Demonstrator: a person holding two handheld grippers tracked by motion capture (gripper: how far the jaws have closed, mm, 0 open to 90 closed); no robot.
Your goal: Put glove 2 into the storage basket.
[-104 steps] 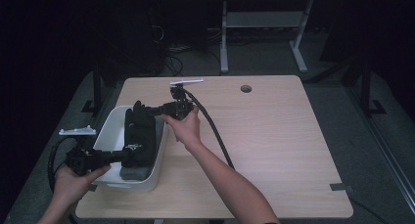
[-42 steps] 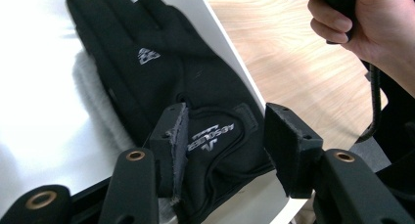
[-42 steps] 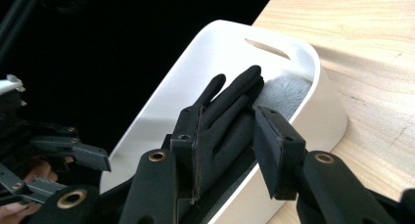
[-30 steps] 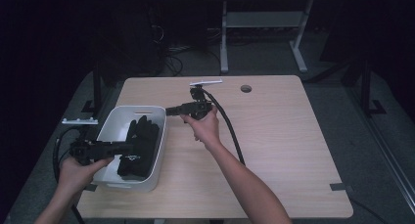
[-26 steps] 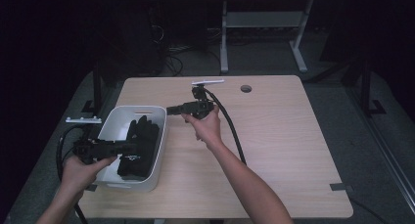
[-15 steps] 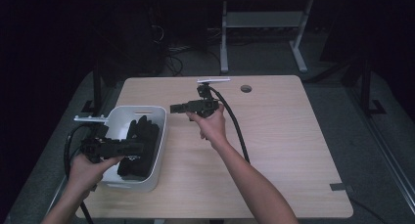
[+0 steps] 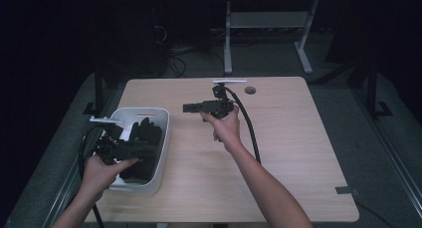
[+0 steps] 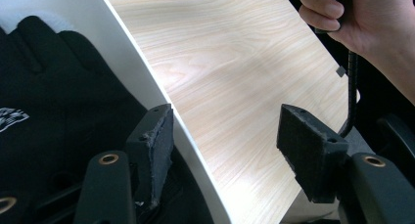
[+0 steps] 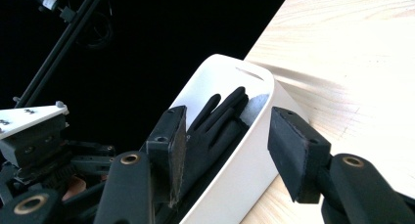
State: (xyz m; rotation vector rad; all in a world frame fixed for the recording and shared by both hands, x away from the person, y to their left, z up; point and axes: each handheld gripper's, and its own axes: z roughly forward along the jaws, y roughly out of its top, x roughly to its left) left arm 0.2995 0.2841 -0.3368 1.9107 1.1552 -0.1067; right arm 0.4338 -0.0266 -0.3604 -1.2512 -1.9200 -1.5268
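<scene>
A white bin (image 7: 162,153) at the table's left holds black gloves (image 7: 142,138). My left gripper (image 7: 149,149) lies level over the bin's near part, pointing right. In the left gripper view its jaws (image 8: 225,131) are open and have just been opening. They straddle the bin's right wall (image 8: 147,82) without touching it, one pad above the gloves (image 8: 58,87), the other above the table. My right gripper (image 7: 186,108) hovers over mid-table and points left at the bin. Its jaws (image 9: 227,136) are open, have just been opening and hold nothing. Bin (image 9: 235,170) and gloves (image 9: 215,121) lie beyond them.
The wooden table (image 7: 298,153) stretches bare to the right of the bin. A round grommet hole (image 7: 250,90) sits near the far edge. The right gripper's cable (image 7: 249,133) trails along the forearm. Dark floor and a desk frame (image 7: 229,39) lie behind.
My right gripper has drawn back to the right, away from the bin's far corner. The left hand has shifted a little to the right over the bin.
</scene>
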